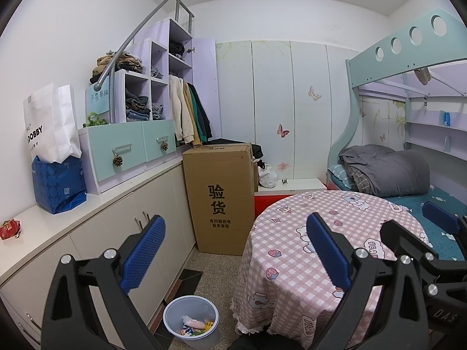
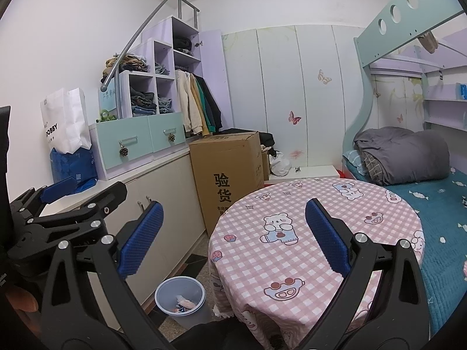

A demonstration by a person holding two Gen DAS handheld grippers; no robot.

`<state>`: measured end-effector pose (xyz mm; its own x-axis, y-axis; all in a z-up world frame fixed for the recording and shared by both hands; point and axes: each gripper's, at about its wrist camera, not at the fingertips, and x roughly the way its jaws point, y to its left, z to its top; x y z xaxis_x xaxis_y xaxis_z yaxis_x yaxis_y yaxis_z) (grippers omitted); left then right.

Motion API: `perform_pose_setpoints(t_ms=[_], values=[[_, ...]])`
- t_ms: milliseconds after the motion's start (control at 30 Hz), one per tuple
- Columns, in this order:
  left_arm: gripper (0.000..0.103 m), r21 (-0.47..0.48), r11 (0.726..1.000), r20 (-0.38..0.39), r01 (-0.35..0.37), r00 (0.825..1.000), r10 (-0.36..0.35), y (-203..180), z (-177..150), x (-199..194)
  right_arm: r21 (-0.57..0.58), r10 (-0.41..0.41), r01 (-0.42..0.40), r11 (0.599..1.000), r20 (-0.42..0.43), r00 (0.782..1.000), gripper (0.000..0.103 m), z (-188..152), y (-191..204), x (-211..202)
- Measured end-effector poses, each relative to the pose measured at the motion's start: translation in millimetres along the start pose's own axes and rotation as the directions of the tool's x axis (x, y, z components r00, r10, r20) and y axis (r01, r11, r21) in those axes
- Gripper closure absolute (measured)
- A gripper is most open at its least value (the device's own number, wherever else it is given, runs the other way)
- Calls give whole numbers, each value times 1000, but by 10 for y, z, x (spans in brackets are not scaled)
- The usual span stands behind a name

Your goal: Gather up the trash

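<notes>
Left gripper [image 1: 236, 250] spread wide, empty, right gripper [image 2: 233, 236] likewise, grey bin [image 1: 191, 325] with wrappers lower centre, red wrapper [image 1: 10, 229] far left on counter [image 1: 43, 218].

Matt cardboard box [image 1: 220, 195], checked cloth tablecloth [image 1: 294, 250], translucent plastic bin [image 1: 191, 325]

Red wrapper [image 1: 10, 229] cut off at left edge.
</notes>
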<state>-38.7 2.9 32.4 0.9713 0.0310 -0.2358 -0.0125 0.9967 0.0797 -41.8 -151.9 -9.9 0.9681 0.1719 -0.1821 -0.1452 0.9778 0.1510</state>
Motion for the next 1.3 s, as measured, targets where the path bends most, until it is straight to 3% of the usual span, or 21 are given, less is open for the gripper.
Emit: perform_pose_setpoints(t_ms=[1300], values=[[8, 3, 1000, -7, 1, 1000, -1, 2, -5, 15, 11, 3, -3, 1000, -13, 1000, 7, -57, 55, -7]])
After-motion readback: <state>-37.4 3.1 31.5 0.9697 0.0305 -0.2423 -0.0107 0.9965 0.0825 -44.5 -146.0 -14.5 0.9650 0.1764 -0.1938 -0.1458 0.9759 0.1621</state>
